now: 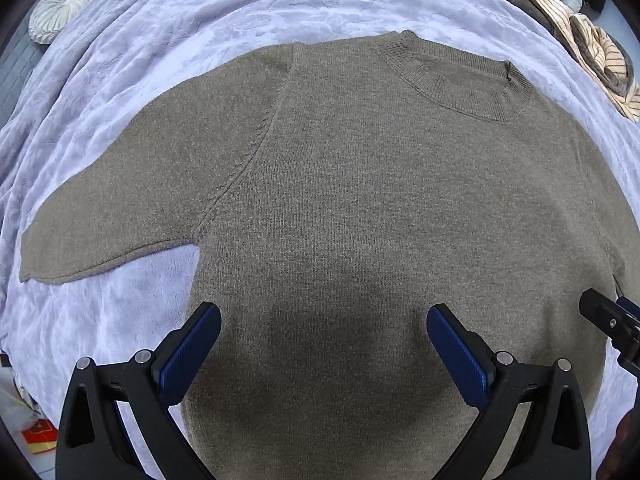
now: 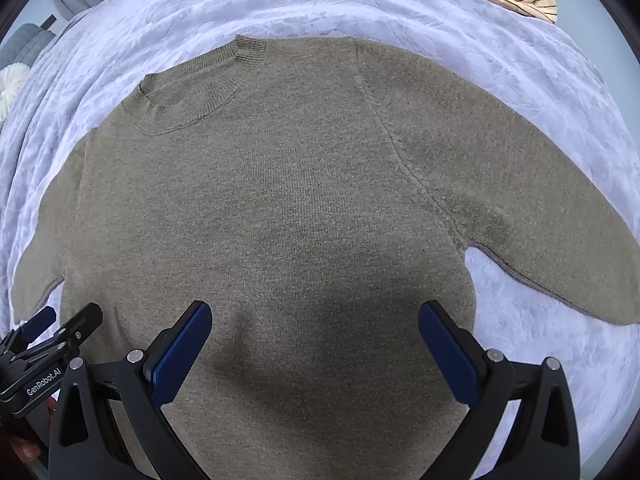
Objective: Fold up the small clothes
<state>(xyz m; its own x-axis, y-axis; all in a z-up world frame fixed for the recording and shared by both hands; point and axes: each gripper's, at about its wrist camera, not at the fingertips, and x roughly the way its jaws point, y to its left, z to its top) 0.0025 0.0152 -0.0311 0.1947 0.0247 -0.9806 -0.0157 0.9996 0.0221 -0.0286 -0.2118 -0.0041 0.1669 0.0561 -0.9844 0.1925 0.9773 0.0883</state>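
Olive-brown knitted short-sleeved sweater (image 1: 360, 200) spread flat, front up, on a pale lavender plush blanket (image 1: 160, 40); ribbed round collar (image 1: 456, 80) toward one o'clock in the left wrist view, toward ten o'clock (image 2: 192, 92) in the right wrist view; one sleeve (image 1: 112, 220) stretched out toward nine o'clock in the left view, the other sleeve (image 2: 552, 224) reaching toward three o'clock in the right view; both sleeves lying flat on the blanket, unfolded.

Left gripper (image 1: 324, 320) released, blue-padded fingers (image 1: 188, 356) spread wide, hovering over the lower body of the sweater with nothing between them; grey shadow on the knit just ahead of it. Right gripper (image 2: 316, 316) likewise released, blue pads (image 2: 452, 356) wide apart above the lower body, grasping nothing; same kind of shadow beneath.

Right gripper also visible at the three o'clock edge of the left view (image 1: 612, 328); left gripper at the eight o'clock edge of the right view (image 2: 52, 336), with white "GenRobot.AI" lettering on its black frame; the two side by side, near each other.

Heap of cream striped and brown fabric (image 1: 592, 40) at one to two o'clock, past the blanket's far edge; white pleated round cushion (image 1: 64, 8) at ten o'clock on a grey quilted surface (image 1: 16, 72); red and yellow packet (image 1: 40, 436) at seven o'clock, low beside the bed.
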